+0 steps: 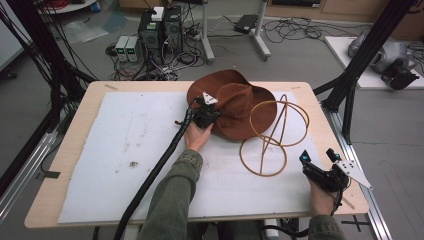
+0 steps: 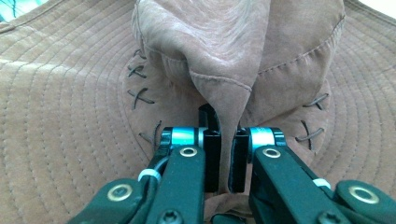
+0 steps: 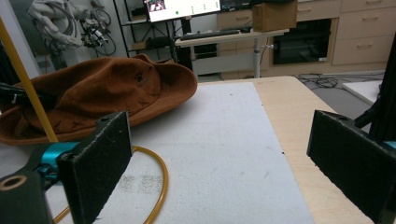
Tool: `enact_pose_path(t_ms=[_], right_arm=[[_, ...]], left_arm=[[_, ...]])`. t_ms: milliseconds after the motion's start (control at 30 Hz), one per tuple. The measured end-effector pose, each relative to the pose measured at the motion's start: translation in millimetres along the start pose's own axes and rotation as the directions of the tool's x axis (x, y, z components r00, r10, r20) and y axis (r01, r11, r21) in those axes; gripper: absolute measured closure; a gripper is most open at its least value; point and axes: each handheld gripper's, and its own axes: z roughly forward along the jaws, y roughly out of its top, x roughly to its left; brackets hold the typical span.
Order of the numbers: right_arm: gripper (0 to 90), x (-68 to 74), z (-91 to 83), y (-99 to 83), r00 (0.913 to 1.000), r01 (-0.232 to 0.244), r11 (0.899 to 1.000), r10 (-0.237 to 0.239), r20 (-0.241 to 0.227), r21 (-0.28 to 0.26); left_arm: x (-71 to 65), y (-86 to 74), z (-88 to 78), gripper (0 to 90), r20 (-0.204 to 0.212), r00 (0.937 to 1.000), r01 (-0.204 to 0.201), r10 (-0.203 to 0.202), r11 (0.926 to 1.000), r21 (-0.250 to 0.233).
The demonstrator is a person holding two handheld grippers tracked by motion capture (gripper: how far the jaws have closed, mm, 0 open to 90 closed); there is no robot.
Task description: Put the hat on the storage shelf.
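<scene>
A brown suede hat (image 1: 245,107) with a wide stitched brim lies at the back middle of the table. My left gripper (image 1: 214,116) is at the hat's left side. In the left gripper view my left gripper (image 2: 225,140) is shut on a pinched fold of the hat (image 2: 70,93) crown, with the suede squeezed between both pads. A yellow wire hoop frame (image 1: 272,135) lies just right of the hat, partly over its brim. My right gripper (image 1: 318,155) rests near the table's front right with its jaws wide apart and nothing between them. From the right gripper view, the right gripper (image 3: 219,154) faces the hat (image 3: 102,88) and a hoop (image 3: 159,177).
A white foam mat (image 1: 125,150) covers most of the wooden table (image 1: 75,115). Black frame posts (image 1: 360,55) stand at the right rear corner. Computers and cables (image 1: 160,35) sit on the floor behind the table.
</scene>
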Motion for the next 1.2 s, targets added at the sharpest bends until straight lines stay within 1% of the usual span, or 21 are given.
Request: enact_pose_path(t_ms=[100, 200, 267, 333, 367, 467, 500, 567, 600, 633, 667, 700, 733, 833, 900, 1000, 1033, 1067, 1133, 1167, 1200], right_arm=[[5.9, -0.2, 0.2, 0.1, 1.0, 0.004, 1.0, -0.004, -0.001, -0.001], [6.0, 0.0, -0.1, 0.0, 1.0, 0.001, 1.0, -0.001, -0.001, 0.001], [6.0, -0.1, -0.2, 0.0, 1.0, 0.001, 1.0, -0.001, -0.001, 0.0], [6.0, -0.3, -0.6, 0.1, 1.0, 0.004, 1.0, -0.004, -0.003, 0.001], [6.0, -0.3, -0.6, 0.0, 1.0, 0.005, 1.0, -0.005, -0.002, -0.001], [6.0, -0.1, -0.9, 0.2, 1.0, 0.005, 1.0, -0.005, -0.003, 0.001], [6.0, -0.1, -1.0, 0.2, 1.0, 0.006, 1.0, -0.006, -0.002, 0.0], [6.0, 0.5, -1.6, 0.3, 1.0, -0.002, 1.0, 0.002, -0.002, 0.0], [6.0, 0.7, -1.8, 0.4, 1.0, -0.002, 1.0, 0.002, -0.002, -0.002], [6.0, 0.6, -2.1, 0.5, 1.0, 0.004, 1.0, -0.004, -0.004, -0.002], [6.0, 1.1, -2.1, 0.6, 1.0, 0.004, 1.0, -0.004, -0.003, -0.005], [6.0, 1.5, -2.0, 0.6, 1.0, 0.004, 1.0, -0.004, -0.004, -0.008], [6.0, 1.5, -2.0, 0.6, 1.0, 0.004, 1.0, -0.004, -0.004, -0.008], [6.0, 2.8, -2.1, 0.6, 1.0, 0.006, 1.0, -0.006, -0.008, -0.003], [6.0, 4.1, -2.4, 1.1, 0.9998, 0.015, 1.0, -0.015, -0.01, -0.006], [6.0, 5.1, -2.7, 1.2, 0.9998, 0.018, 1.0, -0.018, -0.011, -0.01], [6.0, 5.5, -2.8, 1.1, 0.9998, 0.018, 1.0, -0.018, -0.012, -0.01], [6.0, 5.5, -2.8, 1.1, 0.9998, 0.018, 1.0, -0.018, -0.012, -0.01], [6.0, 6.3, -3.4, 1.3, 0.9997, 0.02, 1.0, -0.02, -0.013, -0.012], [6.0, 6.3, -3.4, 1.3, 0.9997, 0.02, 1.0, -0.02, -0.013, -0.012], [6.0, 6.3, -3.5, 1.3, 0.9997, 0.021, 1.0, -0.021, -0.013, -0.012]], left_arm=[[-0.3, 0.8, -1.2, 88.6, 0.007, 0.9998, 0.019, -0.019, 0.9998, 0.004], [0.6, 1.1, -1.9, 88.7, 0.01, 0.9999, 0.007, -0.007, 1.0, 0.005], [-0.5, 1.5, -2.9, 88.8, -0.002, 1.0, -0.006, 0.006, 1.0, -0.006], [-0.6, 2.3, -5.0, 88.8, -0.003, 0.9999, -0.011, 0.011, 0.9997, -0.023], [0.0, 3.1, -8.2, 88.8, 0.006, 1.0, -0.005, 0.006, 0.9987, -0.05], [1.7, 4.5, -13.4, 88.7, 0.017, 0.9998, 0.008, -0.006, 0.997, -0.077], [3.5, 6.5, -19.9, 88.7, 0.016, 0.9999, 0.003, -0.001, 0.9947, -0.103], [4.2, 7.8, -23.8, 88.7, 0.011, 0.9999, -0.002, 0.003, 0.9927, -0.12], [5.5, 11.7, -33.4, 88.7, 0.004, 0.9999, -0.012, 0.013, 0.9877, -0.156], [5.5, 11.7, -33.4, 88.7, 0.004, 0.9999, -0.012, 0.013, 0.9877, -0.156], [5.8, 13.8, -38.9, 88.7, -0.002, 0.9999, -0.017, 0.016, 0.9841, -0.177], [7.8, 18.5, -50.8, 88.7, -0.009, 0.9999, -0.012, 0.011, 0.9757, -0.219], [7.8, 18.5, -50.8, 88.7, -0.009, 0.9999, -0.012, 0.011, 0.9757, -0.219], [12.8, 26.0, -69.1, 88.6, -0.013, 0.9999, 0.006, -0.01, 0.959, -0.283], [16.5, 31.8, -83.6, 88.6, -0.027, 0.9995, 0.005, -0.014, 0.9439, -0.33], [22.4, 38.1, -100.8, 88.6, -0.031, 0.9988, 0.023, -0.038, 0.9203, -0.391], [26.7, 41.5, -112.1, 88.6, -0.046, 0.9976, 0.027, -0.052, 0.9059, -0.423], [26.7, 41.5, -112.1, 88.6, -0.046, 0.9976, 0.027, -0.052, 0.9059, -0.423], [32.7, 44.0, -125.0, 88.6, -0.073, 0.9952, 0.024, -0.064, 0.8919, -0.452], [32.7, 44.0, -125.0, 88.6, -0.073, 0.9952, 0.024, -0.064, 0.8919, -0.452], [35.0, 44.1, -128.7, 88.6, -0.078, 0.9941, 0.03, -0.075, 0.8859, -0.463]])
